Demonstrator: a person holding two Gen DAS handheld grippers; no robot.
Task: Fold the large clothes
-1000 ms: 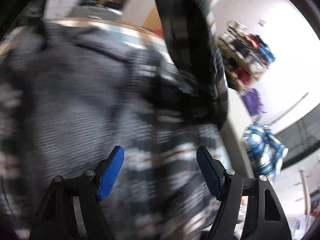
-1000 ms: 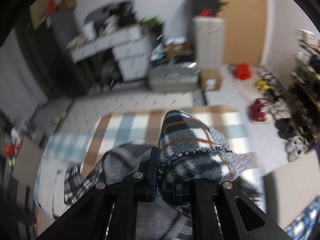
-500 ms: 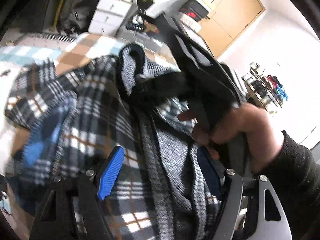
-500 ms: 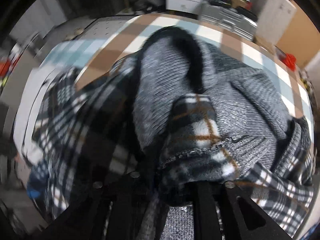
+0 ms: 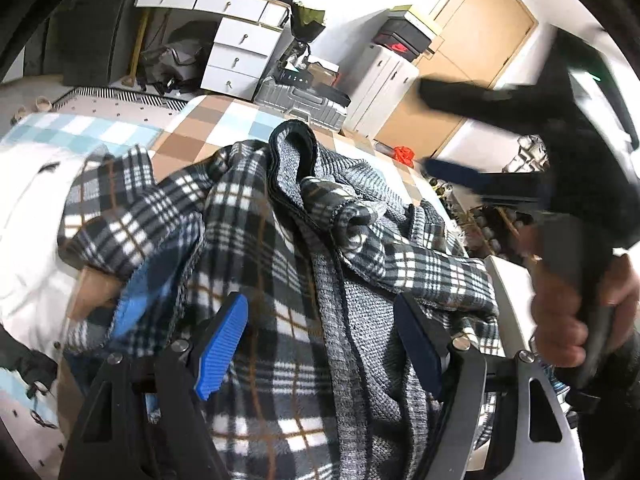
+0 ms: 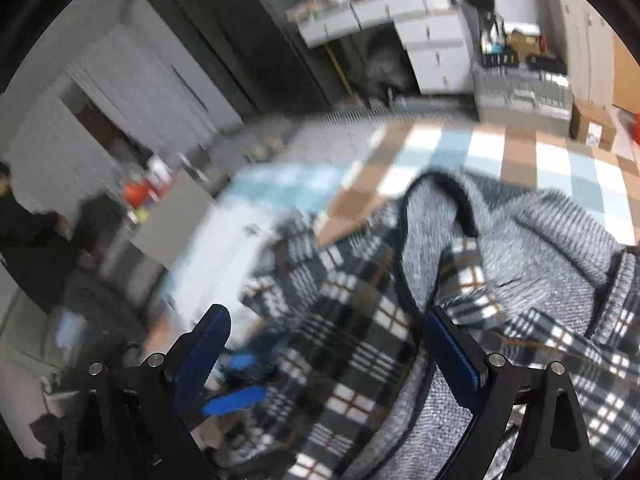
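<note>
A large garment (image 5: 280, 240), grey knit outside and black-and-white plaid with brown lines inside, lies crumpled on a brown, blue and white checked cover (image 5: 224, 128). My left gripper (image 5: 320, 340) hovers open just above its middle, with cloth beneath the blue pads (image 5: 222, 344) but not pinched. A hand (image 5: 560, 300) at the right holds my right gripper (image 5: 440, 132), lifted off the pile. In the right wrist view the right gripper (image 6: 332, 348) has its jaws opening wide over the garment (image 6: 500, 232), with nothing pressed between them. That view is blurred.
White cloth (image 5: 32, 208) lies left of the garment. Beyond the cover stand white drawers (image 5: 240, 52), a silver suitcase (image 5: 300, 100), a white cabinet (image 5: 380, 80) and a wooden door (image 5: 480, 32). A person in dark clothes (image 6: 24, 224) is at the far left.
The right gripper, shut on a plaid fold before, has spread its jaws, dropped the fold on the pile and pulled away right. The left gripper swung over the garment, then held still.
</note>
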